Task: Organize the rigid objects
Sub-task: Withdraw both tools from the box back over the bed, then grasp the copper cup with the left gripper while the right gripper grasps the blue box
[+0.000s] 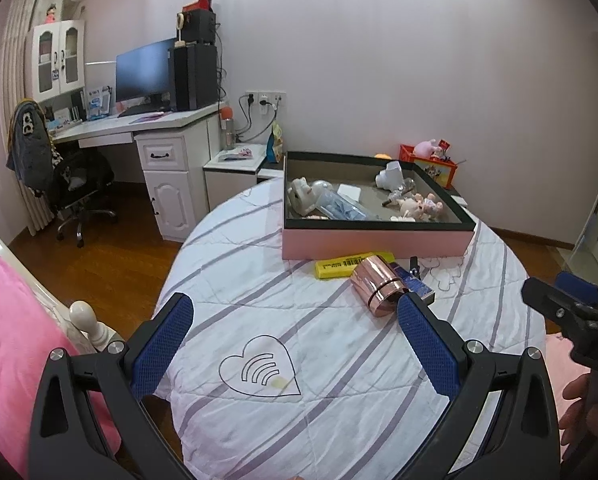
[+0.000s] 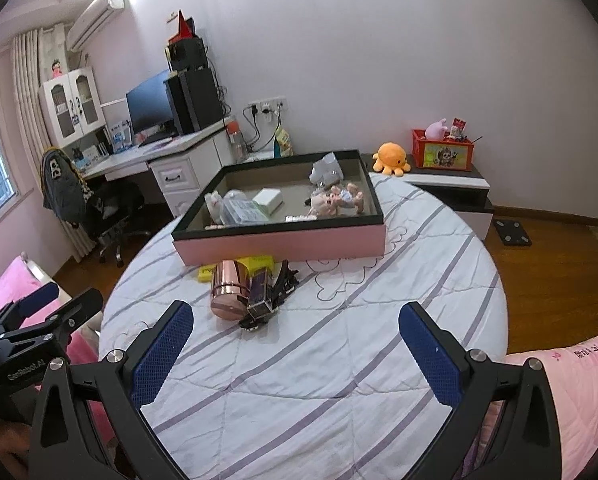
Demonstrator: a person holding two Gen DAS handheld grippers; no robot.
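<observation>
Both grippers hover above a round table covered by a white quilt [image 2: 299,360] with grey stripes. Left gripper [image 1: 295,320] is spread wide, nothing between its blue pads [image 1: 167,344]. Right gripper [image 2: 295,322] is also spread wide and empty; in the left wrist view it shows at the right edge, with part of a hand [image 1: 579,408] below it.

At the far side of the table sits a shallow pink tray [image 2: 283,246] with a black rim. Inside it: a white box [image 2: 269,199], a clear plastic packet [image 2: 241,210], small dolls [image 2: 339,200], and a white figurine [image 2: 326,172] at the back.

Just in front of the tray, on the quilt, a cluster of loose items: a rose-gold metal can [image 2: 229,290] lying on its side, a yellow box [image 1: 339,266] behind it touching the tray wall, a dark blue box [image 2: 263,292] right beside the can, and black clips [image 2: 285,280] against the blue box. In the left wrist view the can [image 1: 379,286] lies just past the left gripper's right pad.

Background: a white desk [image 1: 139,126] with a monitor [image 1: 145,74], a black office chair [image 1: 79,184], an orange octopus plush [image 2: 391,159] on a low cabinet.
</observation>
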